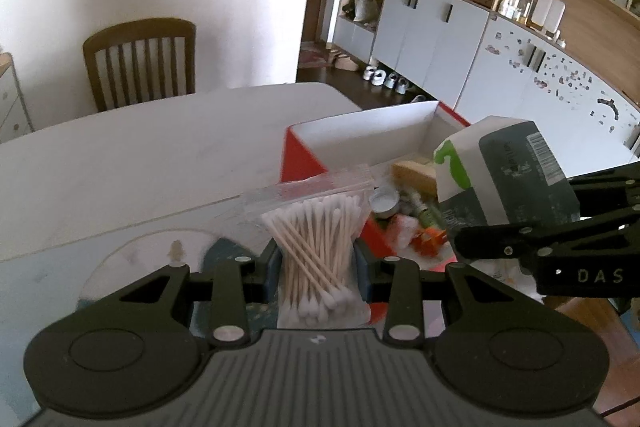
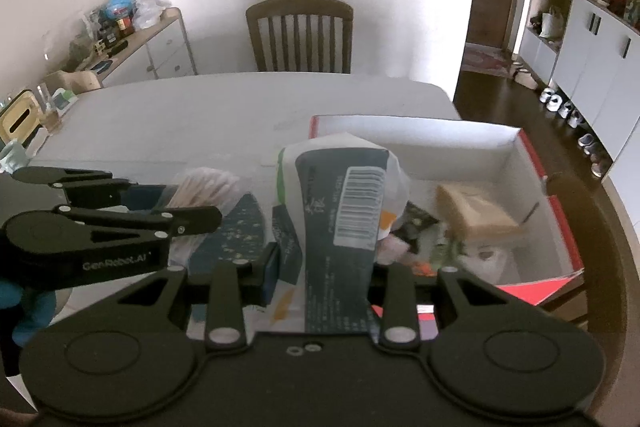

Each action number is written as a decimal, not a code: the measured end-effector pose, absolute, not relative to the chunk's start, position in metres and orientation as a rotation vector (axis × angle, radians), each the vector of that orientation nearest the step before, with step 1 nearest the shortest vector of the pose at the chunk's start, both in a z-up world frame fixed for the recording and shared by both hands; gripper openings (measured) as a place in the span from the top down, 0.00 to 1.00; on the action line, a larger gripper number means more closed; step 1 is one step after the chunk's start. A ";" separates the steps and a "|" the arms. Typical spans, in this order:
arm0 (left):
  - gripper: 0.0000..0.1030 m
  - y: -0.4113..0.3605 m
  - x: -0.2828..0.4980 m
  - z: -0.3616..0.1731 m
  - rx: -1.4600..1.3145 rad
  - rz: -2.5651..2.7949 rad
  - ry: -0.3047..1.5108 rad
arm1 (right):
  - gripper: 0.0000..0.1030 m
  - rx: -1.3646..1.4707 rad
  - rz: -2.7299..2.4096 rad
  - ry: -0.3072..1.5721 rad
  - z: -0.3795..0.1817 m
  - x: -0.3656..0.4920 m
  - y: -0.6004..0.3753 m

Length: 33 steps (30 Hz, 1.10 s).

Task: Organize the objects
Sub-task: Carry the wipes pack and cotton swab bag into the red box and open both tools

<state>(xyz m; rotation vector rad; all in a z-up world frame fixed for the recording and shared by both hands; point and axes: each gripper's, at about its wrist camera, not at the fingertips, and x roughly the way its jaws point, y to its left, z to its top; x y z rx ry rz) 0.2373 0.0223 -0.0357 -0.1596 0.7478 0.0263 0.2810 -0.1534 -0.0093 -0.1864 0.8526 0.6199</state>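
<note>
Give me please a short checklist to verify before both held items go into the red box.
1. Left tongs shut on bag of cotton swabs: ok.
2. Right tongs shut on dark pouch: ok.
3. Red box open on top: ok.
4. Bare room in the box's far part: ok.
5. Swab bag sealed: cannot tell.
6. The two tongs apart from each other: ok, but close.

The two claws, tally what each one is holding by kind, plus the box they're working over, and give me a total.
Bag of cotton swabs, in the left claw: 1
Dark green and white packet, in the right claw: 1
Red box with white inside, open, already holding several items: 1
Total: 3
</note>
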 end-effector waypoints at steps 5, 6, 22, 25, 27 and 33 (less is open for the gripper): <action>0.65 -0.005 0.263 -0.031 -0.134 0.014 0.734 | 0.67 -0.195 0.604 0.844 -0.013 0.297 -0.177; 0.65 -0.010 0.269 -0.030 -0.128 0.012 0.732 | 0.67 -0.201 0.596 0.841 -0.014 0.301 -0.182; 0.65 -0.067 0.369 -0.060 0.014 0.029 0.802 | 0.67 -0.250 0.535 0.843 -0.050 0.366 -0.221; 0.65 -0.071 0.385 -0.071 0.057 0.041 0.826 | 0.67 -0.240 0.551 0.866 -0.058 0.377 -0.222; 0.65 -0.073 0.394 -0.078 0.071 0.045 0.846 | 0.67 -0.241 0.557 0.867 -0.062 0.382 -0.221; 0.65 -0.069 0.413 -0.096 0.082 0.066 0.907 | 0.67 -0.208 0.576 0.893 -0.069 0.401 -0.220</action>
